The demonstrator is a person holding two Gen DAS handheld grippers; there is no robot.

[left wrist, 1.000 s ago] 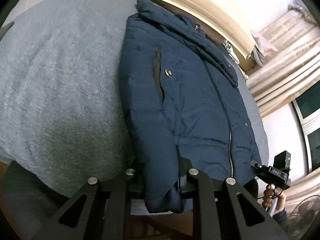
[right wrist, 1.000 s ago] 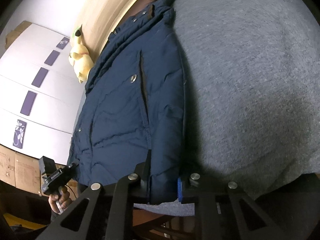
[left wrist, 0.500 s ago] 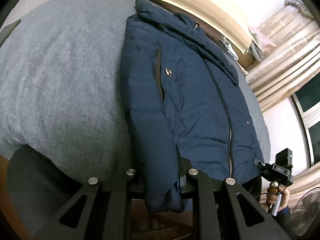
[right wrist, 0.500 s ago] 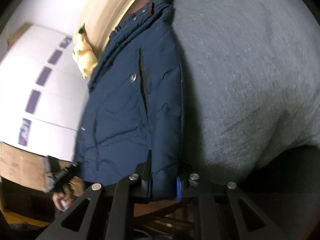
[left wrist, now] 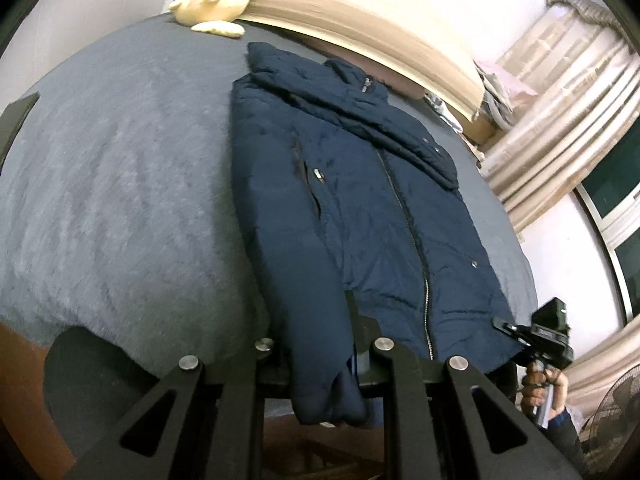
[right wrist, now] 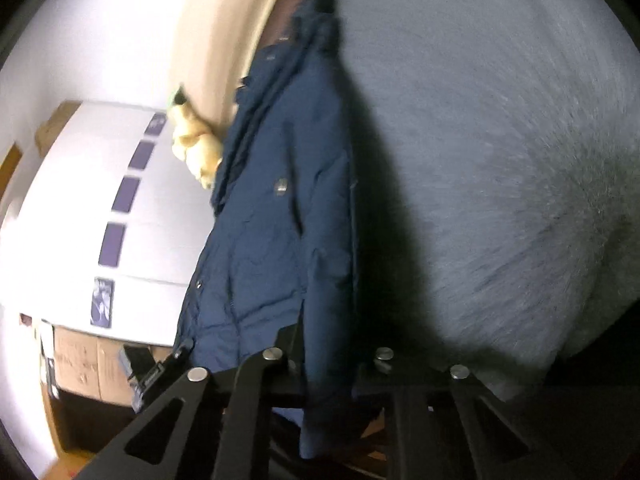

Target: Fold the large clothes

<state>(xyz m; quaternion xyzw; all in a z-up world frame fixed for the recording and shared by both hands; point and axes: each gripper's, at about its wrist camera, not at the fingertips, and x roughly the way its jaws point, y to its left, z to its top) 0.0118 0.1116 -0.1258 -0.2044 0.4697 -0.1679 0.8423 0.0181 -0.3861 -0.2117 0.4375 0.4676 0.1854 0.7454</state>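
A navy padded jacket (left wrist: 360, 208) lies front up on the grey bed cover (left wrist: 112, 184), zip closed, collar toward the headboard. My left gripper (left wrist: 316, 332) is shut on the folded sleeve and hem at the near edge, and the fabric hangs down between its fingers. In the right wrist view the jacket (right wrist: 276, 240) is blurred, and my right gripper (right wrist: 328, 344) is closing tight on the fabric at the other hem corner. Each view shows the other gripper at the jacket's far corner: the right gripper (left wrist: 520, 336) in a hand (left wrist: 540, 392), the left gripper (right wrist: 160, 368).
A yellow plush toy (left wrist: 216, 0) lies by the wooden headboard (left wrist: 360, 12). Curtains (left wrist: 560, 120) and a fan (left wrist: 616, 412) stand on the right side of the bed. A white cabinet (right wrist: 80, 200) and cardboard boxes (right wrist: 88, 360) stand on the left side.
The left gripper has risen with the jacket's hem, bringing the plush toy into view. The right gripper has rolled and dipped slightly; its view is now blurred. Both still hold the jacket.
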